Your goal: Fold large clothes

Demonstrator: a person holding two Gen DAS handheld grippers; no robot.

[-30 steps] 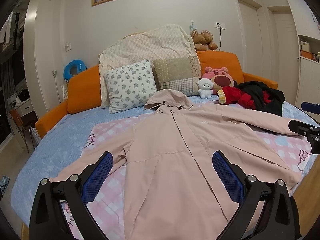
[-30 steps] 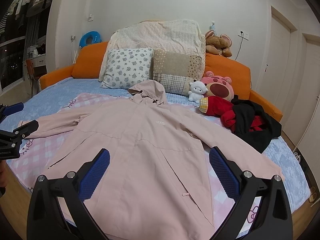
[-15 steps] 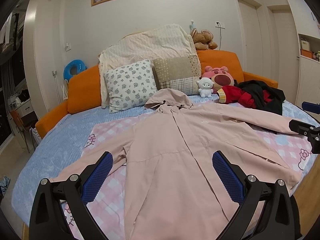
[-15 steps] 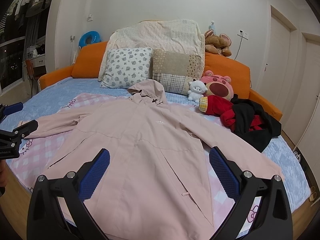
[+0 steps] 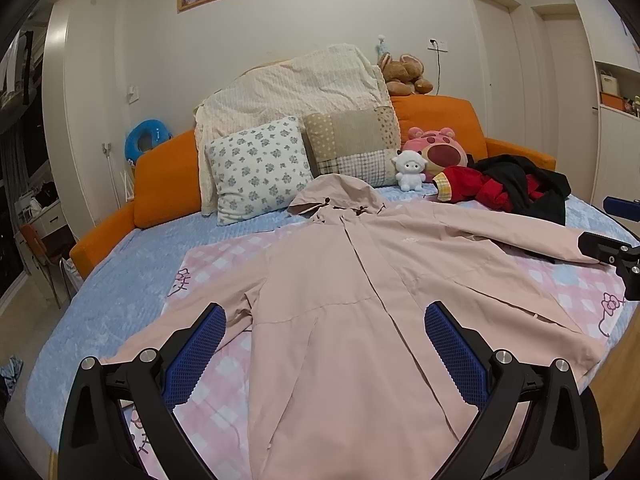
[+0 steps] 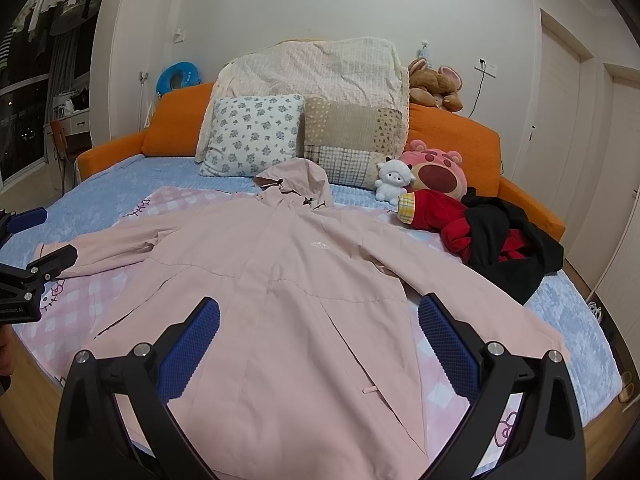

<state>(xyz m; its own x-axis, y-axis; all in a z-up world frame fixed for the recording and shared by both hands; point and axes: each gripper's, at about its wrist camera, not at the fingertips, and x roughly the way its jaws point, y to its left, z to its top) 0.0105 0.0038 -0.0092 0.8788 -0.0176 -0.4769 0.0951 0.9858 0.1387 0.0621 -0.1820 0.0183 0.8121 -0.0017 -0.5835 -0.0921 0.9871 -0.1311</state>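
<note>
A large pale pink hooded jacket [image 5: 352,304] [image 6: 280,300] lies flat and face up on the bed, hood toward the pillows, both sleeves spread out to the sides. My left gripper [image 5: 326,320] hovers open above the jacket's lower left part, nothing between its blue pads. My right gripper [image 6: 318,314] hovers open above the jacket's lower right part, also holding nothing. Each gripper shows at the edge of the other's view: the right one [image 5: 612,236] near the right sleeve end, the left one [image 6: 28,248] near the left sleeve end.
A pink checked sheet [image 5: 216,264] covers a blue bedspread [image 6: 104,196]. Pillows [image 5: 260,168], plush toys [image 6: 436,168] and a red and black clothes heap [image 6: 496,240] sit toward the orange headboard [image 5: 164,176]. The bed's wooden edge [image 6: 36,364] is close below.
</note>
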